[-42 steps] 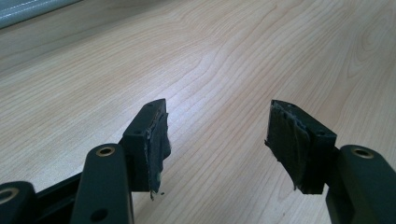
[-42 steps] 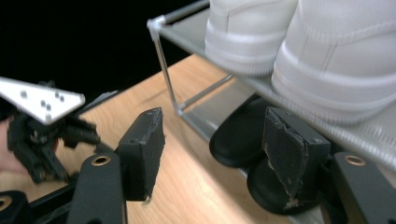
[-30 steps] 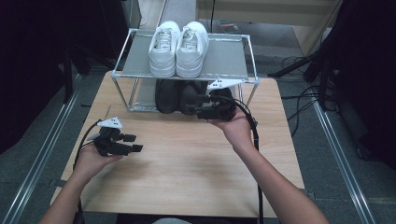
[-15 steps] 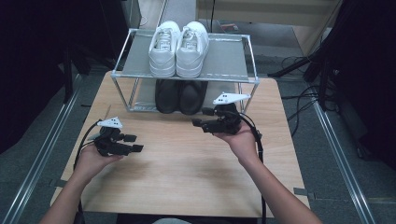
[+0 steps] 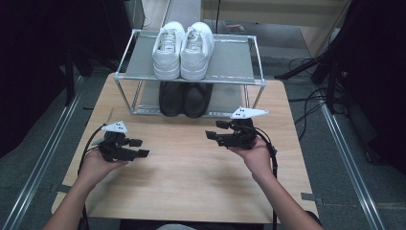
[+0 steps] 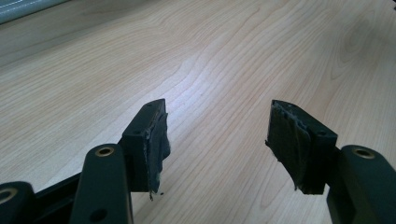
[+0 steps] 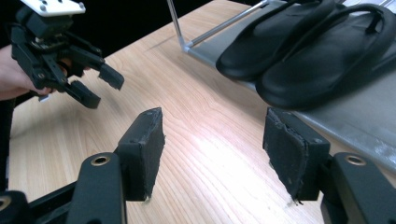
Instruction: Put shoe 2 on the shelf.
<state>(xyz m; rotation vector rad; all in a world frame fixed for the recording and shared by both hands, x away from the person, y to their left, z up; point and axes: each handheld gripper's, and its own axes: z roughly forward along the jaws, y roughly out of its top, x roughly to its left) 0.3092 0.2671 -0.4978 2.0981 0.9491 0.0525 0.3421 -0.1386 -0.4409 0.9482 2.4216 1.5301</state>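
A pair of white sneakers stands on the top shelf of a metal rack at the far side of the table. Beneath them, on the lower shelf, lies a pair of black sandals, which appear close up in the right gripper view. My right gripper hovers over the wood in front of the rack, open and empty, pointing left. At the table's left, my left gripper is held low, open, with bare wood between its pads. It also shows across the table.
The wooden table extends toward the person between both hands. Metal rails run along the floor on either side, and cables lie on the floor at the right. The rack's thin legs stand on the far half of the table.
My right gripper has drawn back from the lower shelf and the black sandals toward the person and a little right. The left gripper has stayed put.
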